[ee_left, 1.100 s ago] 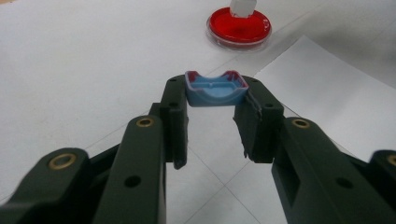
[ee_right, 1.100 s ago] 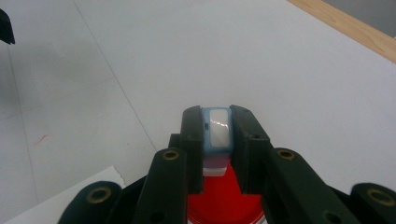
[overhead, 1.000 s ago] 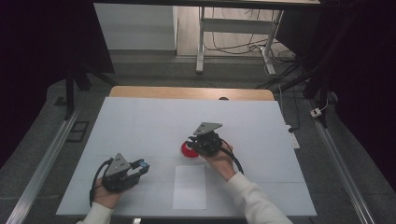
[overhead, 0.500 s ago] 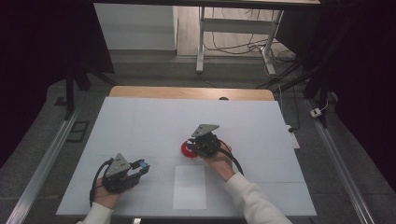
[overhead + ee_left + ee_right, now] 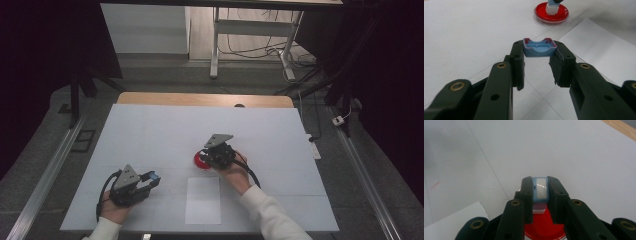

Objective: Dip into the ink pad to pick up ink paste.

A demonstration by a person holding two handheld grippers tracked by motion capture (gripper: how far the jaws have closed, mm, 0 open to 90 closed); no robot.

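- My right gripper (image 5: 540,195) has its jaws pinched on a small blue stamp (image 5: 540,191), a pale-topped block with a white base; in the left gripper view the stamp (image 5: 552,7) stands upright on the ink pad.
- The stamp's base rests on a round red ink pad (image 5: 551,13) lying on the white table (image 5: 165,135), just in front of a sheet of white paper (image 5: 203,200).
- From the high view, the right gripper (image 5: 212,156) sits near the middle of the table, over the red pad (image 5: 200,161).
- My left gripper (image 5: 537,53) has its jaws clamped on a shallow blue cap (image 5: 539,47) with reddish rims, probably the stamp's cover, though I can't be sure.
- The left gripper (image 5: 147,179) is near the table's front-left, well apart from the pad, with the cap (image 5: 154,177) at its tips.
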